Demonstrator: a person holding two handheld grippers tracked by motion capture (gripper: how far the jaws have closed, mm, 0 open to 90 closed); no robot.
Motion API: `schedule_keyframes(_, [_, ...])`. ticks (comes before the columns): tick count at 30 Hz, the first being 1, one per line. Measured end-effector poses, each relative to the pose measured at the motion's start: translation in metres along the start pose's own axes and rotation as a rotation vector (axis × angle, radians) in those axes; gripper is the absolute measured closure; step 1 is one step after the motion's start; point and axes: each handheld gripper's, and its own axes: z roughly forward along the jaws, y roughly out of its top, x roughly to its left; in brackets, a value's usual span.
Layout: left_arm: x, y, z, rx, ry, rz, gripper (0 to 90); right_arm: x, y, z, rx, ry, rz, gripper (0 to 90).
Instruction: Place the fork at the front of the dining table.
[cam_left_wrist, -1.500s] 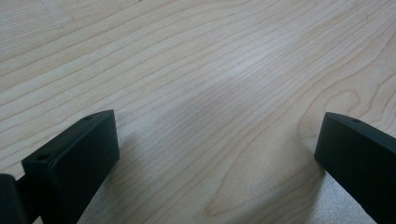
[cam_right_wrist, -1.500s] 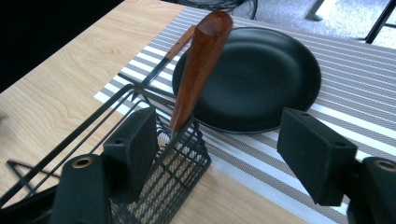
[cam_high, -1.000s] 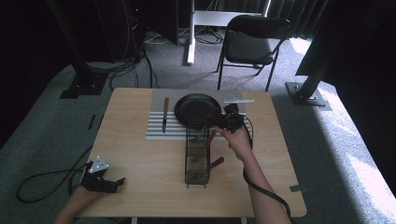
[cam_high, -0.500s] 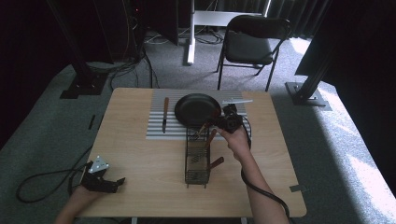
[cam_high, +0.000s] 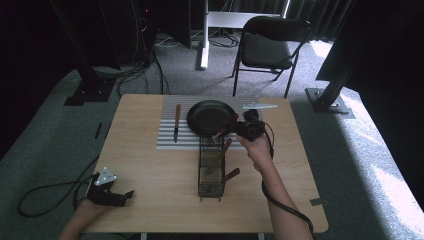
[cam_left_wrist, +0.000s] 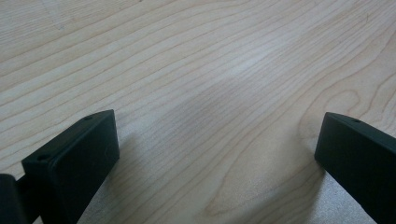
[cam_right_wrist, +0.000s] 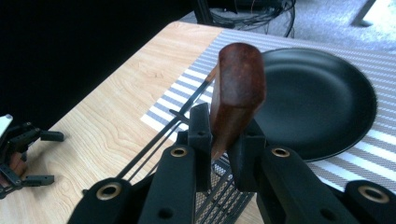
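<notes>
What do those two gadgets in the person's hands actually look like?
Both are black. The left gripper has two blocky matte jaws, a grey three-cornered plate on top and a black cable trailing off the table. The right gripper has jointed black arms with brass-coloured rivets and a black cable. Both forearms look bare.

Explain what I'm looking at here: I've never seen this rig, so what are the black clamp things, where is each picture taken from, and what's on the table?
A person holds a two-jaw gripper in each hand. The high view looks down on the wooden table; each gripper view rides on its own gripper. The left gripper rests near the front left edge, jaws open over bare wood. The right gripper pinches a wooden-handled utensil above the wire caddy, which holds more handles. Behind lie a striped mat, a black plate and a knife.
</notes>
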Motion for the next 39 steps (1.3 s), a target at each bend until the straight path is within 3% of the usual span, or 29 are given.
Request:
schedule_keyframes(22, [0.0,0.0,0.0,-0.001,0.001,0.0,0.0,0.0,0.028,-0.077,-0.141,0.015,0.001,80.5])
schedule_keyframes(32, [0.0,0.0,0.0,-0.001,0.001,0.0,0.0,-0.017,0.033,-0.108,-0.173,-0.059,0.013,80.5])
schedule_keyframes(39, [0.0,0.0,0.0,0.0,0.001,0.001,0.0,-0.044,0.019,-0.109,-0.141,-0.134,0.059,80.5])
